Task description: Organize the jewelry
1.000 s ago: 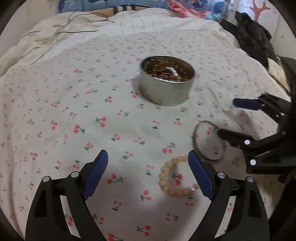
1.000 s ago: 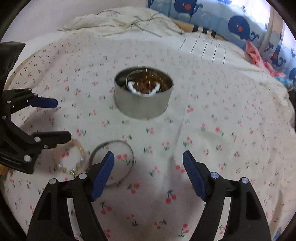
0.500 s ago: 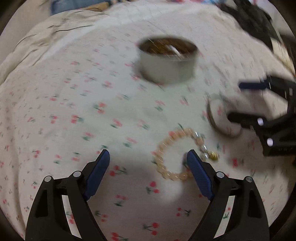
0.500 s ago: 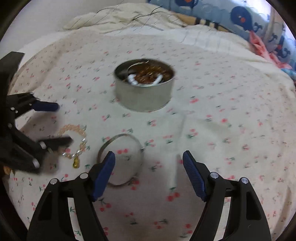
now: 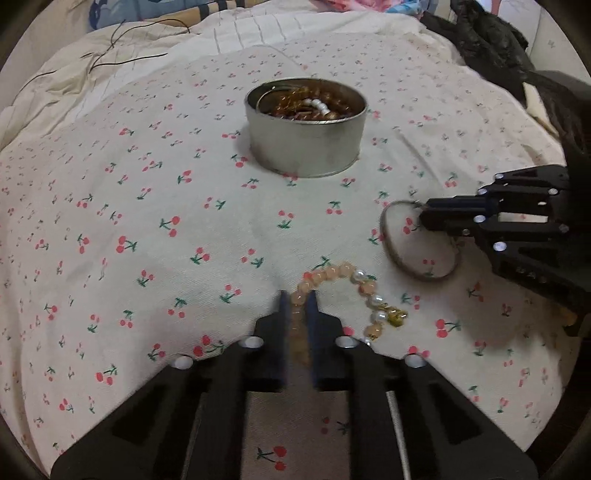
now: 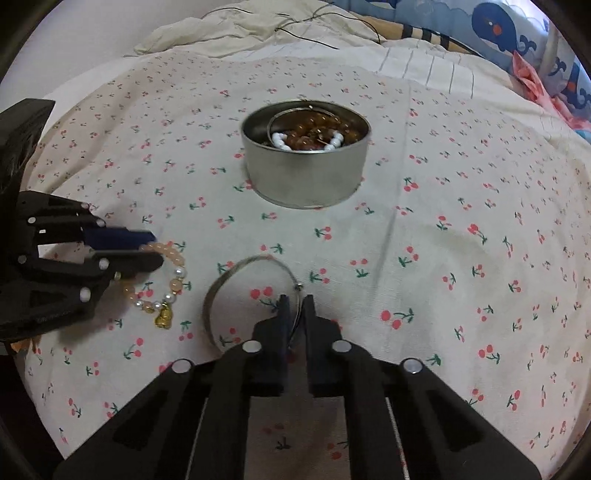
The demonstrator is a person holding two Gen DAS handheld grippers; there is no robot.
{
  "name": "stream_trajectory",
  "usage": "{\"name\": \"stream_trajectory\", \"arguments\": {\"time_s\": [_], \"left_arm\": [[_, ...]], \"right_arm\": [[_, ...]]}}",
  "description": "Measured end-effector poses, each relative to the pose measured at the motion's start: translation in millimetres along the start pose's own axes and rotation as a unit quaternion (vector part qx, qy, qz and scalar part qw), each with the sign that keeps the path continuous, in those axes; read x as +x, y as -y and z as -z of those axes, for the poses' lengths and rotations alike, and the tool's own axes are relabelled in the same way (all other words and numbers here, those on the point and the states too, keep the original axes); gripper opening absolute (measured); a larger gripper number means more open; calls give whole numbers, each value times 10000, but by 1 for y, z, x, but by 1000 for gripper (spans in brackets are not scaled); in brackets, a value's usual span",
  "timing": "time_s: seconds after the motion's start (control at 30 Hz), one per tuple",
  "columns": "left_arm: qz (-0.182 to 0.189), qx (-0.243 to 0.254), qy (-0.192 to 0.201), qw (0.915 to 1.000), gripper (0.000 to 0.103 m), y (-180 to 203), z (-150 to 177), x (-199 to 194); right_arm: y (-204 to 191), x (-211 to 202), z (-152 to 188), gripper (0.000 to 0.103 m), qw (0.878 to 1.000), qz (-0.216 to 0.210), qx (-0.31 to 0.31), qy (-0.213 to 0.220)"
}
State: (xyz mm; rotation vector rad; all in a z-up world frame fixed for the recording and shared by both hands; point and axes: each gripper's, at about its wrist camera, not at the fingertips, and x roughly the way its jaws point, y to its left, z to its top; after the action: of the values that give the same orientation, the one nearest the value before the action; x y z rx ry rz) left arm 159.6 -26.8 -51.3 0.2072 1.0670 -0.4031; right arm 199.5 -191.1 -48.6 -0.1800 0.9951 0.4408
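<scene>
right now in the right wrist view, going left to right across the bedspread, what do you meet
black left gripper shut on the peach and pearl bead bracelet → thin silver metal bangle, pinched by the right gripper → round silver tin holding amber beads, farther back

A home bedroom: cherry-print bedsheet, rumpled quilt, whale-print pillow.

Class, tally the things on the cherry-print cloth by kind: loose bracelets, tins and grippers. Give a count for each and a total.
Loose bracelets: 2, the beaded bracelet and the metal bangle
Tins: 1, the round tin
Grippers: 2, the left gripper and the right gripper
Total: 5
</scene>
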Motion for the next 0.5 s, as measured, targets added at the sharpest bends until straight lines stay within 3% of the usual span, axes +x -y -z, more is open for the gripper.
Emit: {"name": "stream_trajectory", "arguments": {"time_s": [0.1, 0.17, 0.2, 0.27, 0.3, 0.37, 0.43, 0.5], "left_arm": [[-7, -22, 28, 10000, 7, -1, -3, 1], [-65, 47, 7, 10000, 9, 2, -3, 3], [-76, 73, -11, 9999, 10, 3, -2, 4], [-56, 81, -10, 10000, 21, 3, -3, 6], [-15, 93, -15, 10000, 25, 4, -3, 6], [-6, 176, -20, 9998, 49, 9, -3, 7], [-152, 263, -7, 9995, 56, 12, -2, 9], [-142, 244, -7, 9996, 56, 12, -3, 8]], "right_arm": [[0, -2, 0, 6, 9999, 117, -26, 33], [-3, 3, 2, 16, 9996, 221, -144, -110], [-5, 3, 4, 39, 9994, 261, -208, -99], [-13, 6, 8, 62, 9983, 408, -405, -97], [-15, 6, 8, 62, 9980, 433, -441, -101], [-11, 7, 7, 55, 9993, 203, -286, -149], [-8, 7, 8, 40, 9994, 198, -235, -138], [-10, 6, 7, 26, 9994, 186, -250, -126]]}}
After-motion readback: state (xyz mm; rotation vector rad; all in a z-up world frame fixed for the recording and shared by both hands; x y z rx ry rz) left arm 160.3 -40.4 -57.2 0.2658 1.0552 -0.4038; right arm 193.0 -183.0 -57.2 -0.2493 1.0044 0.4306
